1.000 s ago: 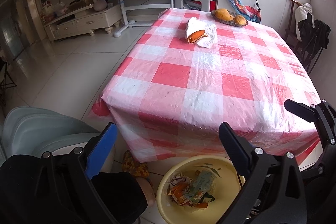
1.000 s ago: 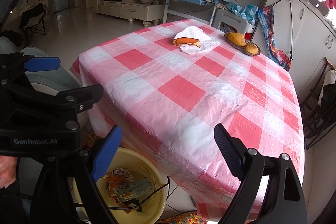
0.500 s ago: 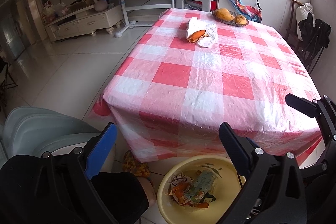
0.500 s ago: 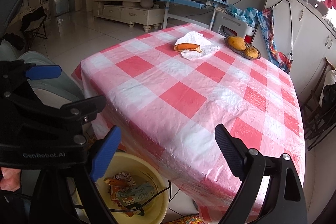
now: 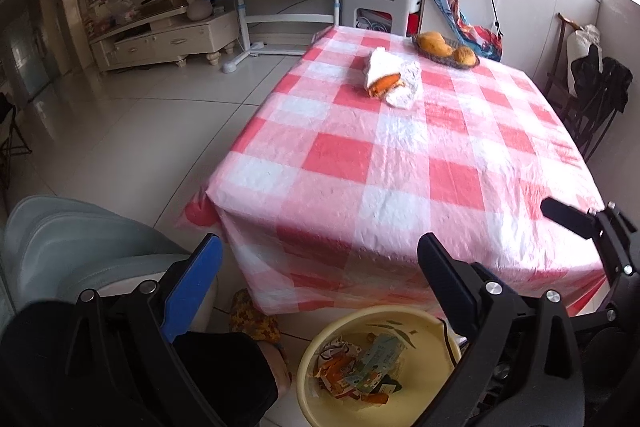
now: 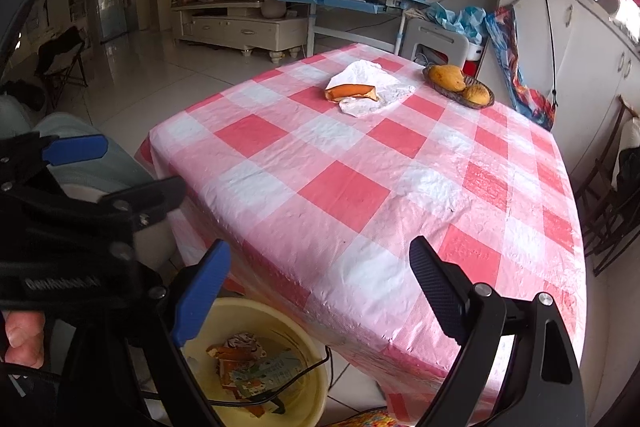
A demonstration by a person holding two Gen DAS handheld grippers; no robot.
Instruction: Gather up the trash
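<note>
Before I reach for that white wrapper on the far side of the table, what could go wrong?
The white wrapper holds orange food; a pinch on the paper alone could spill it. The fruit basket stands close beside it and might get knocked. A black cable lies across the yellow basin, so dropped trash could snag on it.

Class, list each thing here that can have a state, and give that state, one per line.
left gripper: open, holding nothing
right gripper: open, holding nothing
yellow basin: on the floor, wrappers inside
white paper wrapper: unfolded, orange food lying on it
fruit basket: on the table, holds yellow fruit
</note>
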